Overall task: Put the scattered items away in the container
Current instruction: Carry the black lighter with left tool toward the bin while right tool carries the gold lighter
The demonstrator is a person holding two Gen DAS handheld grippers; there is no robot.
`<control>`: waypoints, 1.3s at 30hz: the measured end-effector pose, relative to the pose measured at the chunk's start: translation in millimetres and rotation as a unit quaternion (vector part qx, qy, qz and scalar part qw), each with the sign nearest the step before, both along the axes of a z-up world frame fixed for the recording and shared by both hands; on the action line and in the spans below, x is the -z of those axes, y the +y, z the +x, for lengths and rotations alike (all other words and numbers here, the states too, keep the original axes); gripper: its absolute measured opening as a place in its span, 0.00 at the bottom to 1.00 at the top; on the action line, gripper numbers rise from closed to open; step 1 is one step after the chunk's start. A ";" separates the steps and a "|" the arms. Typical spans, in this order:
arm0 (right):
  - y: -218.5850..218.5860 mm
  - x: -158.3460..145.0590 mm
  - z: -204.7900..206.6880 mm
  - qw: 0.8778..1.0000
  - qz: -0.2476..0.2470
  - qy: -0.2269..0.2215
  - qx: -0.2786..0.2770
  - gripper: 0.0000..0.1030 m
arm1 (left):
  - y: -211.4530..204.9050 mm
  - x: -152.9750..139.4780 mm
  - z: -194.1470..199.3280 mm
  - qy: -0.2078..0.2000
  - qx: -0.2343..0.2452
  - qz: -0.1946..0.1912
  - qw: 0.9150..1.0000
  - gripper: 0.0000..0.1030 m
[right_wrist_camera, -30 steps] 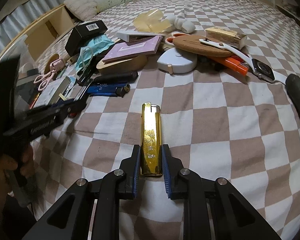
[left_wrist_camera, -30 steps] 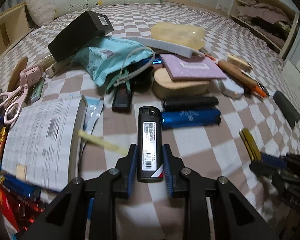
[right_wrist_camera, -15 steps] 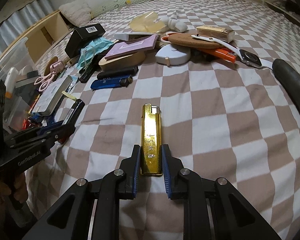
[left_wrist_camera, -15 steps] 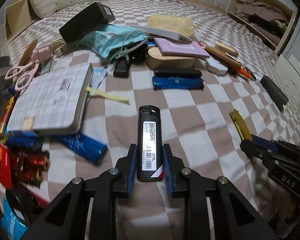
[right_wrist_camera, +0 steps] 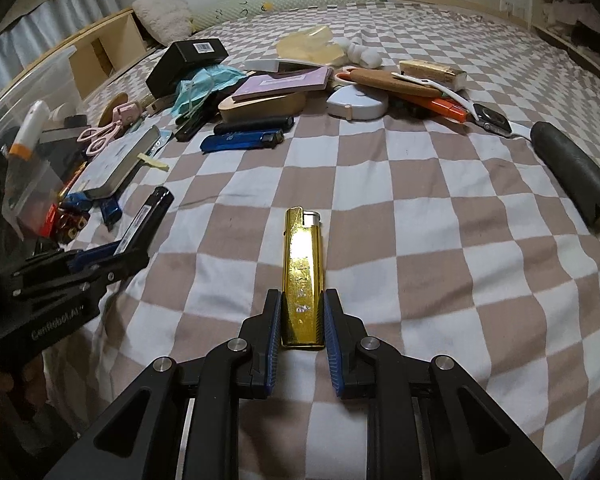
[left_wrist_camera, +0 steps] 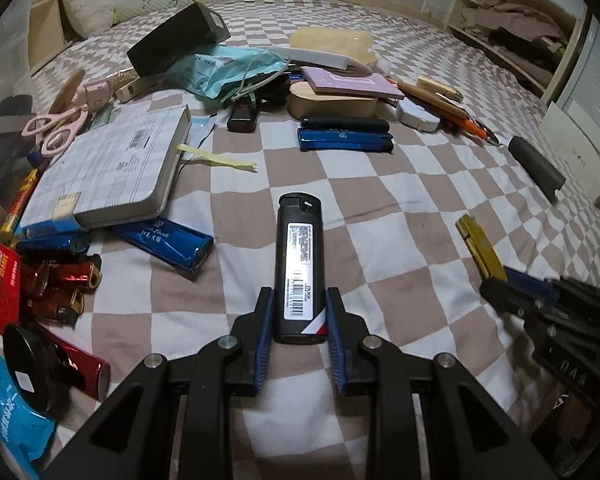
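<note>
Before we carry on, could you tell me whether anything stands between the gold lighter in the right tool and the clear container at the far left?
Yes. In the right wrist view, the left tool, holding a black lighter, sits between the gold lighter and the clear container. A book and loose lighters also lie along the container's near side.

Shiny mirror-gold lighter (right_wrist_camera: 303,276); glossy black plastic lighter (left_wrist_camera: 299,268) with paper label; soft woven checked cloth bedspread (right_wrist_camera: 440,240); matt black grippers.
</note>
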State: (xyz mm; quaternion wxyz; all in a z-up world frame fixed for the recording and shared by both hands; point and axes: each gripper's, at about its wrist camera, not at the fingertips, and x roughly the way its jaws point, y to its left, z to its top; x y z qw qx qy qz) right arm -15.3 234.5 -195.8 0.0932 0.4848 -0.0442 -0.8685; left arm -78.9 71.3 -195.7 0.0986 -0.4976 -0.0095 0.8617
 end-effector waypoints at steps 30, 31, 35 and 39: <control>-11.1 -7.3 10.8 1.000 0.005 -0.007 0.026 0.21 | -9.0 -13.0 3.3 0.003 -0.013 0.000 1.000 0.24; -12.0 -8.1 11.8 1.000 0.005 -0.008 0.026 0.21 | -9.2 -14.1 3.8 0.002 -0.013 0.004 1.000 0.24; -11.0 -13.8 11.8 0.999 -0.013 -0.013 0.033 0.21 | -10.0 -18.9 5.5 -0.001 -0.013 0.022 1.000 0.23; -8.7 -24.2 6.9 0.999 -0.025 -0.008 0.039 0.21 | -8.1 -25.4 7.6 0.003 -0.008 0.028 1.000 0.23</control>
